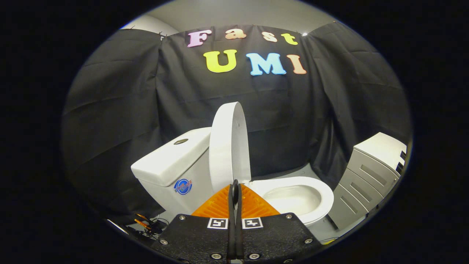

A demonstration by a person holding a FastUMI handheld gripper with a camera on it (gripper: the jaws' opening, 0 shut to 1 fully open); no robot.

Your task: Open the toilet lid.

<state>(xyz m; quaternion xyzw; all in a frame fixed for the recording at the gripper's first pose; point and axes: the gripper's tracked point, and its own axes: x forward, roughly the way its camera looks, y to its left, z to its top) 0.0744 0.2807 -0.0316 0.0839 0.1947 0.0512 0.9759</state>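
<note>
We see the toilet lid [229, 146] standing upright, raised off the seat [304, 183] and sitting close against the front of the tank [170, 163], edge-on to us. The bowl [293, 200] is exposed and open beyond the fingers, to their right. We judge the task essentially done: the lid looks past its balance point, so it should rest there on its own.

Our gripper [235, 187] has its fingers pressed together, nothing between them, tips just in front of the lid's lower edge near the hinge. We cannot tell whether the tips touch the lid or sit just shy of it. Closed fingers make sense here: a blunt single tip for pushing or lifting a lid edge rather than pinching it.

The flush button [181, 141] sits on top of the tank, and a round sticker [183, 186] is on the tank's front. A white drawer cabinet [372, 176] stands near the bowl on the far side, apart from it. Some cables [148, 223] lie on the floor beside the toilet base, near the gripper body.
</note>
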